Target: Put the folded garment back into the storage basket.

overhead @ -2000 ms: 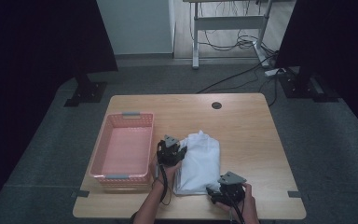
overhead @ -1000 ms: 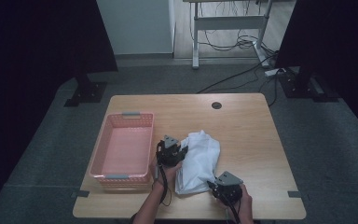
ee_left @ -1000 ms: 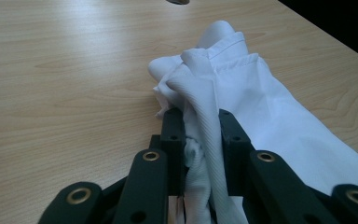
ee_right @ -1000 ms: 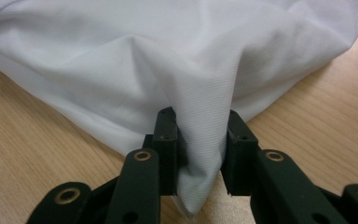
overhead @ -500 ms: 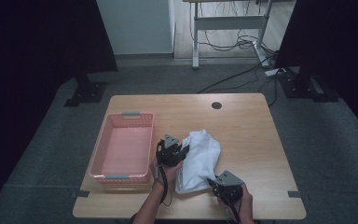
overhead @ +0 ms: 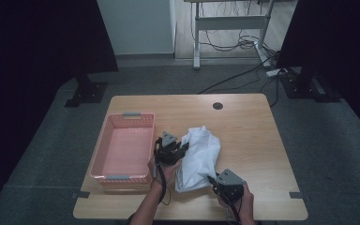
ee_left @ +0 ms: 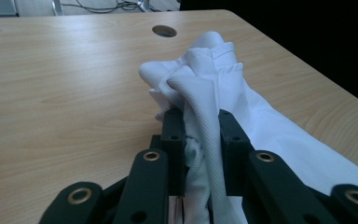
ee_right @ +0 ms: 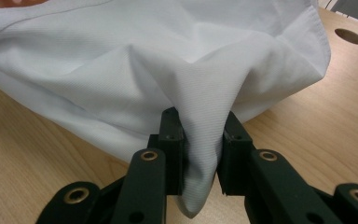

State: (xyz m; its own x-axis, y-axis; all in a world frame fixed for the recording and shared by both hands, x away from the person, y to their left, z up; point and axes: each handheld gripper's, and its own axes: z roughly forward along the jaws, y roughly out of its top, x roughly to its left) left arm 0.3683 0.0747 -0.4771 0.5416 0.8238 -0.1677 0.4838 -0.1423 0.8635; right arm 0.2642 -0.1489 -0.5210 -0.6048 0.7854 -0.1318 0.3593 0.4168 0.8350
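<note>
A white garment lies bunched on the wooden table, just right of a pink basket. My left gripper is shut on the garment's ribbed collar end, at its left side. My right gripper is shut on a fold of the white garment at its near right corner. Both hands hold the cloth slightly lifted off the table.
The pink basket holds nothing and stands at the table's left. A round cable hole sits at the far middle of the table. Dark curtains, stands and floor cables lie beyond the far edge.
The right gripper has moved left and forward, pulling the near corner inward. The garment has gone from a flat folded shape to a narrower, bunched one. The left gripper stayed nearly still.
</note>
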